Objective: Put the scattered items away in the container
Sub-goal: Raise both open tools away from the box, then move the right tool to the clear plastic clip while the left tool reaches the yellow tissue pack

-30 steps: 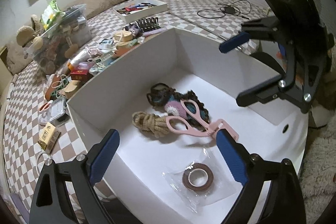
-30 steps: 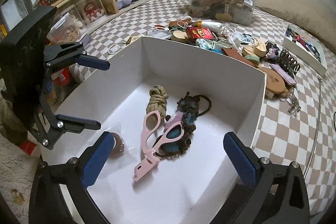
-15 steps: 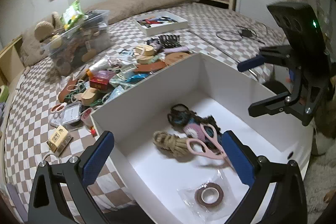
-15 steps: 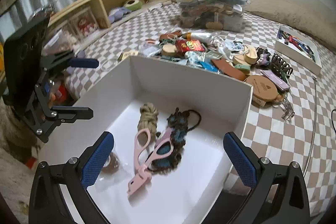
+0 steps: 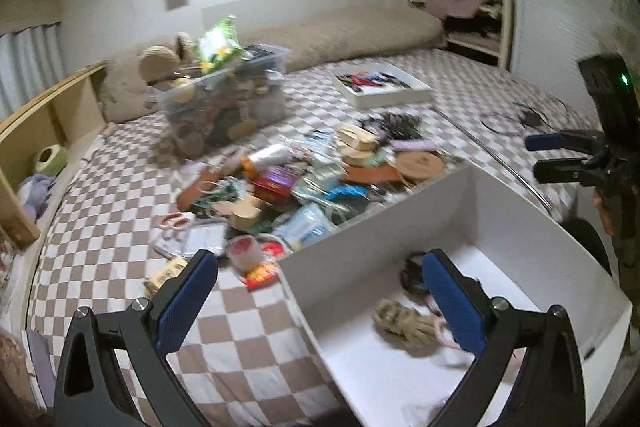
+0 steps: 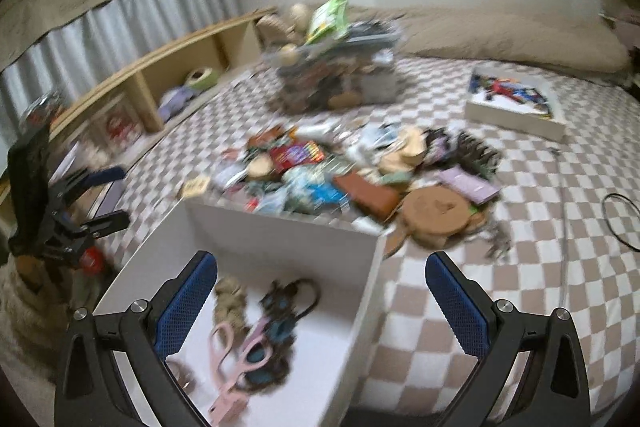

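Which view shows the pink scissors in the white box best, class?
The right wrist view: the pink scissors lie almost whole on the floor of the white box. In the left wrist view only pink slivers show, behind a finger of that gripper.

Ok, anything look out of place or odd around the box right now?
Nothing damaged or spilled. The white box sits upright with the pink scissors, rope bundle and knitted piece inside. The only disorder is the pile of small items scattered on the checkered cover beyond the box. Both grippers are empty.
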### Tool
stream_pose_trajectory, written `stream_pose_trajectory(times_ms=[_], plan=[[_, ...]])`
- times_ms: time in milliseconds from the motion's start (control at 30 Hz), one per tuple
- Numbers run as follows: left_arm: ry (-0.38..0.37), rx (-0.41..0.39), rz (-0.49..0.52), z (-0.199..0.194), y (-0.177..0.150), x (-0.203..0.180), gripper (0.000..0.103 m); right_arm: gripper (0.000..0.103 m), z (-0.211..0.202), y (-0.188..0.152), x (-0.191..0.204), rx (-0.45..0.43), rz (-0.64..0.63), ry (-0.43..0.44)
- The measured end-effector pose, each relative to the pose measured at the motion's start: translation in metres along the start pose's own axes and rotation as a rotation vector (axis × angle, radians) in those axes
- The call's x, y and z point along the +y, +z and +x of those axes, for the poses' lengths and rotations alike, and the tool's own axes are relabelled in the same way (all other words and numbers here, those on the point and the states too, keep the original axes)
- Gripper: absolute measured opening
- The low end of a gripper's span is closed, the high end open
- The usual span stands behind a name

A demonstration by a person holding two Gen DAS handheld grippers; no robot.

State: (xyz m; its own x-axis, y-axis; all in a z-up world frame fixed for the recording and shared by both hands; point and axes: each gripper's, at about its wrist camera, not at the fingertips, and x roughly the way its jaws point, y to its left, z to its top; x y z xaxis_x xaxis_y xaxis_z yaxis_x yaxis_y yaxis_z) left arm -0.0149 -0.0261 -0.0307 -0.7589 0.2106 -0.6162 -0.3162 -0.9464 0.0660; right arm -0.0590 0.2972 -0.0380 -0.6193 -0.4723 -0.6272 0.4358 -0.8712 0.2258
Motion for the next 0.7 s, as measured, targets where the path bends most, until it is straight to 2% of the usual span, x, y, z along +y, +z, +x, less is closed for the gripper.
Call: stream_pose_trajectory(times_ms=[233,433,700], plan=[[0.080,-0.058,-0.087,0.011,0.004,0.034,0.103,0.103,0.007,0.013,-0.045,-0.061,0.123,-0.063],[0.163,-0.080,-0.177,0.027,-0.001,0.066,0.103,0.103,0.031,0.012,-0.082,-0.054,0.221,-0.115],[0.262,-0.033,-0.310,0.063,-0.012,0.109,0.103,0.103,0.062,0.008,-0.115,-0.009,0.274,-0.181]])
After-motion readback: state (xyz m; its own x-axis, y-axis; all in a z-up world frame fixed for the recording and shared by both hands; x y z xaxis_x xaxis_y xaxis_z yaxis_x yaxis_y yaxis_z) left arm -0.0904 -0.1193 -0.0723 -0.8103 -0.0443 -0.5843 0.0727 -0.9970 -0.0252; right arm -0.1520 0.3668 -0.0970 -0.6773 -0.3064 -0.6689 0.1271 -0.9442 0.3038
